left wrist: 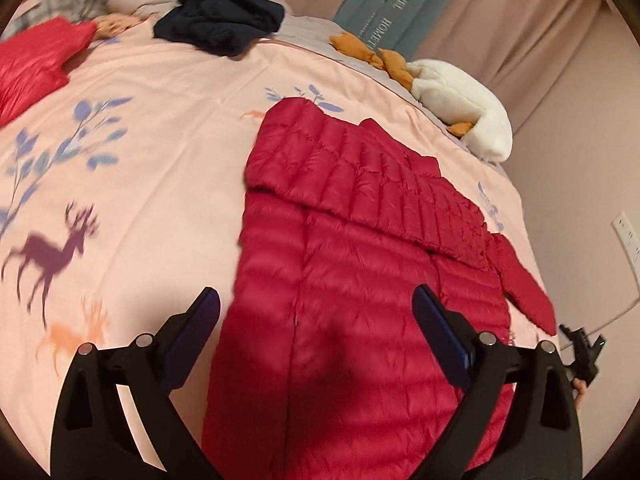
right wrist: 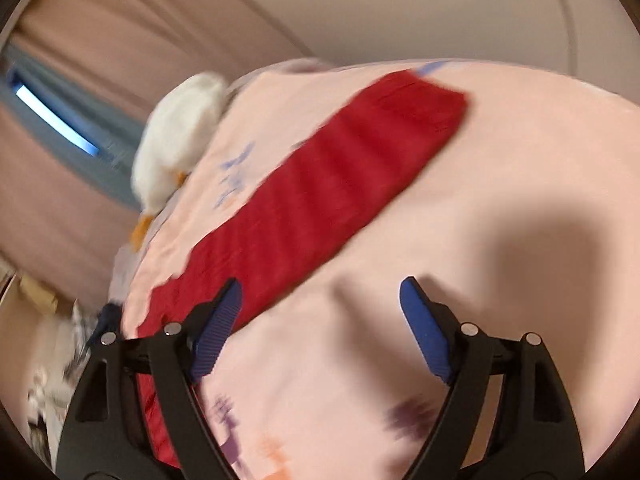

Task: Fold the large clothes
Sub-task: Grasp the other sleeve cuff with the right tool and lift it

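Both tongs [left wrist: 316,308] [right wrist: 320,304] gape empty above the red jacket [left wrist: 360,240].

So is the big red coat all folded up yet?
Not yet. One sleeve of the red puffer jacket is already folded across its body. Nothing is in hand: the left gripper and right gripper are both open and empty. The other sleeve lies stretched out on the pink bedspread, and the navy garment looks unfolded.

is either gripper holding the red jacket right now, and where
Neither. The left gripper is open above the red jacket, and the right gripper is open over the bedspread.
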A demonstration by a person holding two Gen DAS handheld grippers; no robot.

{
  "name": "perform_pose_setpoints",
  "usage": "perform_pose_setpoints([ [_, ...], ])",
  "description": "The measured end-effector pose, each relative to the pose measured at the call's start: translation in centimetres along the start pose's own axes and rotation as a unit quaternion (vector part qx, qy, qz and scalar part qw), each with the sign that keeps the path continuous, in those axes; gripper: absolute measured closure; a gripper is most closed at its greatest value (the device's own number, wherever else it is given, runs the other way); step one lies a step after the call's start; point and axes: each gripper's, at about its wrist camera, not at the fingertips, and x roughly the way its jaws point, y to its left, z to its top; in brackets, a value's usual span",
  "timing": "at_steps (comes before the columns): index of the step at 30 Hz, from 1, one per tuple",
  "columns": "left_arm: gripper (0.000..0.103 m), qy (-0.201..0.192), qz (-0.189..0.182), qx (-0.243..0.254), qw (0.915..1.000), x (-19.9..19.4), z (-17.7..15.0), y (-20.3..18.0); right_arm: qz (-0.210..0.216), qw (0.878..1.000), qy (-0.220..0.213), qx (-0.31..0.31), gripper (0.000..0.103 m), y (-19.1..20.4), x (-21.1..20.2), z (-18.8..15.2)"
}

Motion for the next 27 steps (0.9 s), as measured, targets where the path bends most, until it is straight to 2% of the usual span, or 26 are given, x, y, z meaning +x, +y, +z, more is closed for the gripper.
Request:
perform_pose_setpoints([
  [4,0.006,0.002,-0.016,-0.023,0.9996,-0.9,-0.7,0.0,-0.015,1.0,0.0,0.022,0.021,-1.4,2.1,1.9],
  [9,0.006,-0.005,-0.026,-0.017,0.9995,-1.4,-0.1,-1.5,-0.017,0.998,-0.036,0.039,0.024,-1.4,4.3,4.0],
  [12,0.006,-0.01,-0.022,-0.003,0.9997,-1.5,0.3,-2.7,-0.029,0.996,-0.061,0.057,0.035,-1.6,5.7,4.9],
  [16,0.006,-0.011,-0.028,-0.002,0.9995,-1.2,0.6,-3.9,-0.071,0.993,-0.078,0.053,0.066,-1.8,6.9,5.6],
  [18,0.006,-0.009,-0.035,-0.007,0.9993,-0.8,0.6,-4.1,-0.1,0.991,-0.08,0.024,0.075,-1.4,7.3,5.5],
  [20,0.006,-0.004,-0.044,-0.013,0.999,-0.3,0.5,-4.3,-0.112,0.991,-0.078,0.013,0.09,-1.1,7.4,5.5],
  [23,0.006,0.012,-0.046,-0.027,0.9985,0.4,0.3,-4.1,-0.111,0.99,-0.083,0.013,0.098,-0.2,6.6,5.5],
  [27,0.006,0.021,-0.026,-0.032,0.9989,0.6,-0.3,-3.6,-0.086,0.987,-0.122,-0.054,0.098,4.1,3.6,4.8],
])
